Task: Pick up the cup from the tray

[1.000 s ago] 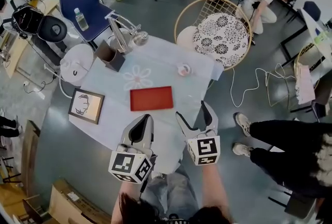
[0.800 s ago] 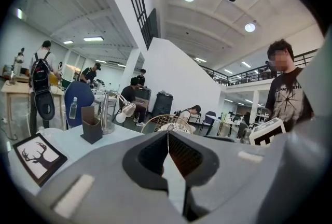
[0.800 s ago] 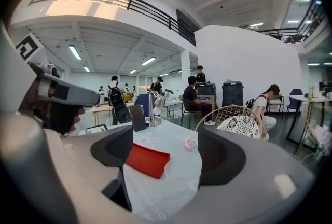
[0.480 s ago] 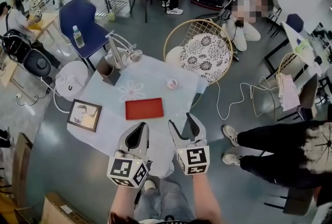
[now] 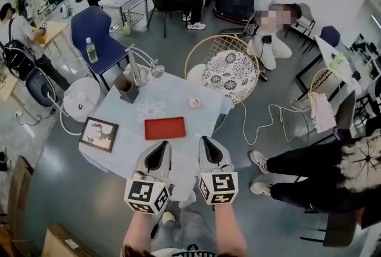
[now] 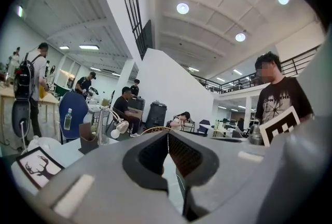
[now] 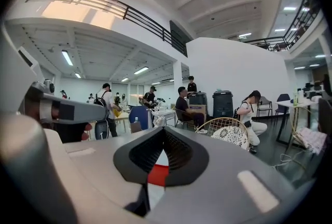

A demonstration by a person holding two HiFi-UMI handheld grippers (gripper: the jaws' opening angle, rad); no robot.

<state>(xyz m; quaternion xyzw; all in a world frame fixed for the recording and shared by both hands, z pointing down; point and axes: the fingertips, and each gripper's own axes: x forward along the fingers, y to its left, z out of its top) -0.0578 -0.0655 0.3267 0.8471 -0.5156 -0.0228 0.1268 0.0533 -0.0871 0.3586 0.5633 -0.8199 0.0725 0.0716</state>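
The small pale round cup (image 5: 194,102) is sitting on the white-clothed bench (image 5: 178,90), just beyond the flat red rectangular tray (image 5: 165,128); the left gripper (image 5: 159,149) is holding its jaws clenched on nothing; the right gripper (image 5: 206,144) has just been closing its jaws, likewise empty; reaching in clenched is risking toppling the cup.

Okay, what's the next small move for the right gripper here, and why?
Probably reopen the right gripper and ease it forward toward the cup: its jaws have just closed on nothing, and the cup stands on the table past the tray, untouched.
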